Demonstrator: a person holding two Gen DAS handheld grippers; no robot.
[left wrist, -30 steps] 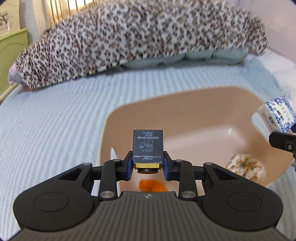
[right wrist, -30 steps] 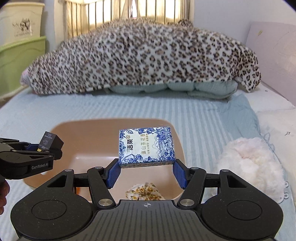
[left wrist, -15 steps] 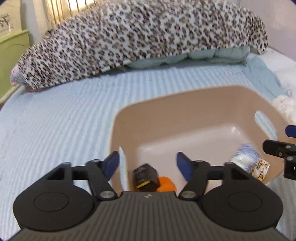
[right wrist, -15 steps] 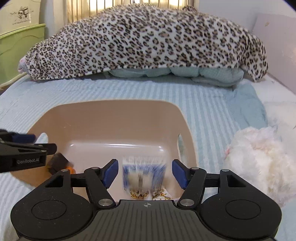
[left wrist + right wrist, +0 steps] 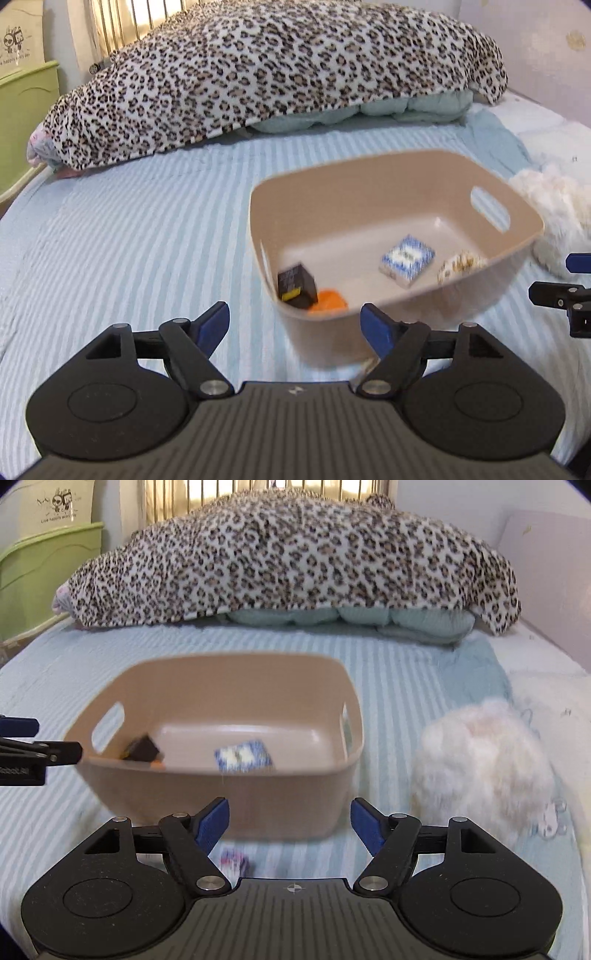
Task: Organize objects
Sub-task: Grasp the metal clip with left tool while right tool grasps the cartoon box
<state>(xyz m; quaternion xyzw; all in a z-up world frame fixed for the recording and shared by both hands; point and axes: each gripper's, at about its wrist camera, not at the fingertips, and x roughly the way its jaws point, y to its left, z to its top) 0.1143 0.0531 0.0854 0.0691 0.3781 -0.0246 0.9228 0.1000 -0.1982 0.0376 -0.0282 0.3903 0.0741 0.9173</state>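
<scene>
A tan plastic bin (image 5: 373,173) (image 5: 229,805) sits on the striped bed. Inside lie a black box (image 5: 296,285) (image 5: 142,748), an orange piece (image 5: 328,301), a blue-and-white tissue pack (image 5: 407,260) (image 5: 243,756) and a floral item (image 5: 460,264). My left gripper (image 5: 295,325) is open and empty, held back from the bin's near left side. My right gripper (image 5: 290,821) is open and empty in front of the bin's near wall. A small blurred colourful item (image 5: 233,860) lies on the bed under the right gripper.
A fluffy white plush (image 5: 484,760) (image 5: 554,206) lies right of the bin. A leopard-print blanket (image 5: 273,74) is heaped across the far side of the bed. A green cabinet (image 5: 44,572) stands at the far left.
Both grippers opened and dropped their loads: the black box and the tissue pack fell into the bin. Both grippers then drew back and up from the bin.
</scene>
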